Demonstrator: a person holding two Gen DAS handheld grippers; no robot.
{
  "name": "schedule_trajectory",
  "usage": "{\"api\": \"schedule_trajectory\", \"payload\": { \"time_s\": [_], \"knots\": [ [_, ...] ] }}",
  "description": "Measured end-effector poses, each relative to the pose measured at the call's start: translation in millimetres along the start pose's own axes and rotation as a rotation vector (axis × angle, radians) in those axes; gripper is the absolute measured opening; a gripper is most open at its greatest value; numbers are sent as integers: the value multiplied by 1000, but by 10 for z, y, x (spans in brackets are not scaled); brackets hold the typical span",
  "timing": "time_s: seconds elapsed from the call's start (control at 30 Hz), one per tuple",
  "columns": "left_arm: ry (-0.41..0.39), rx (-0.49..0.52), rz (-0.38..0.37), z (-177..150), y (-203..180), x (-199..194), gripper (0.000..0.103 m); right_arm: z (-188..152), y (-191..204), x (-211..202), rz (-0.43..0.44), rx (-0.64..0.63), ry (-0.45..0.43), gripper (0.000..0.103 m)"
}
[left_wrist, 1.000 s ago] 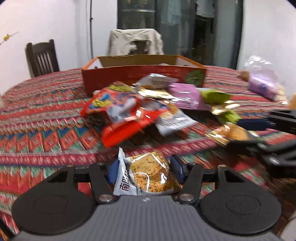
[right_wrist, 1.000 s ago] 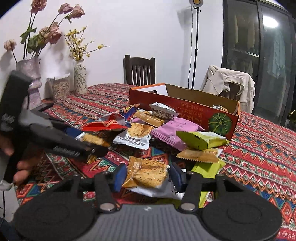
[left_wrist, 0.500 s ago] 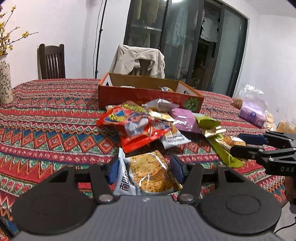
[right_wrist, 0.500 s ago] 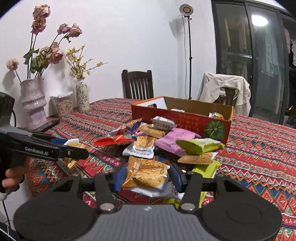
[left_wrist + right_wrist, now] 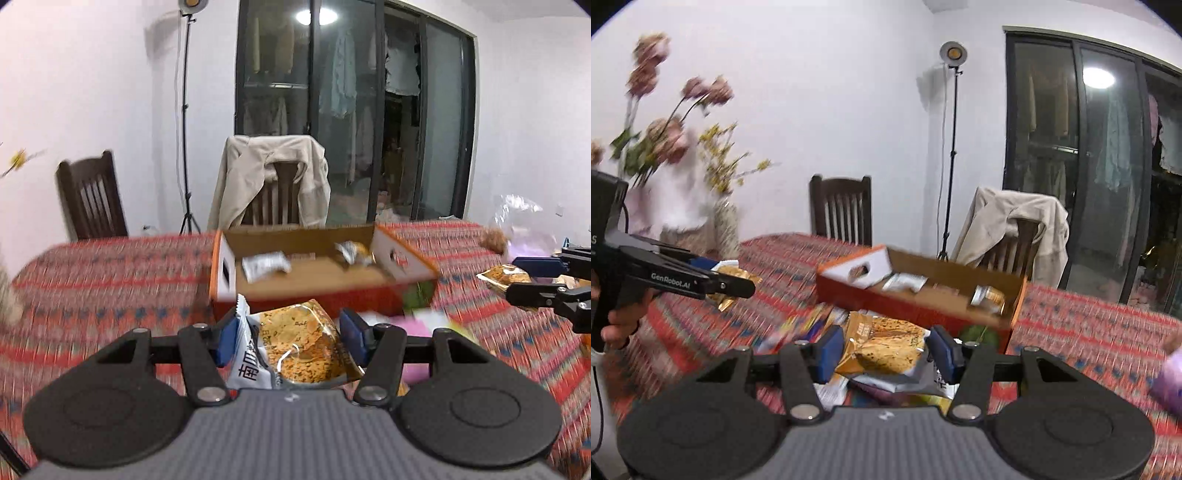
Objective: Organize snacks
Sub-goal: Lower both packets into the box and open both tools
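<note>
My left gripper is shut on a clear-and-white cracker packet, held in the air just short of the open orange cardboard box. My right gripper is shut on a golden cracker packet, also raised, near the box. Two small packets lie inside the box. The left gripper shows in the right wrist view and the right gripper in the left wrist view, each with its packet. Loose snack packets lie on the table below, blurred.
The table has a red patterned cloth. A chair draped with a beige jacket stands behind the box; a dark wooden chair is further left. Vases with flowers and a clear bag sit near the table's edges.
Both grippers have risen and moved toward the box with their packets; the box's inside now shows from above and the snack pile has dropped below the fingers.
</note>
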State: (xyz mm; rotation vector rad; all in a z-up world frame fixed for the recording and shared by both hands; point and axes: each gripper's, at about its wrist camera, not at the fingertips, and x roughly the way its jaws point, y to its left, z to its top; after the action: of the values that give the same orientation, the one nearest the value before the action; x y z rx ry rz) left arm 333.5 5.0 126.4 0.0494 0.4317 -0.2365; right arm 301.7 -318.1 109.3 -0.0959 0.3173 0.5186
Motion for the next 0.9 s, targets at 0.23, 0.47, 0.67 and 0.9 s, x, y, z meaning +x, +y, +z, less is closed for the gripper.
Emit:
{"api": "schedule_trajectory", "payload": {
  "time_s": [0.23, 0.47, 0.67, 0.9],
  "knots": [
    [63, -53, 31, 708, 241, 1176, 58, 673, -528, 1132, 34, 64, 95, 52],
    [193, -84, 92, 946, 529, 2495, 58, 926, -823, 2509, -15, 110, 234, 51],
    [287, -94, 120, 915, 669, 3122, 59, 877, -1016, 3509, -62, 163, 364, 52],
    [331, -27, 137, 854, 634, 3360, 69, 673, -1176, 4167, -91, 202, 496, 55]
  ]
}}
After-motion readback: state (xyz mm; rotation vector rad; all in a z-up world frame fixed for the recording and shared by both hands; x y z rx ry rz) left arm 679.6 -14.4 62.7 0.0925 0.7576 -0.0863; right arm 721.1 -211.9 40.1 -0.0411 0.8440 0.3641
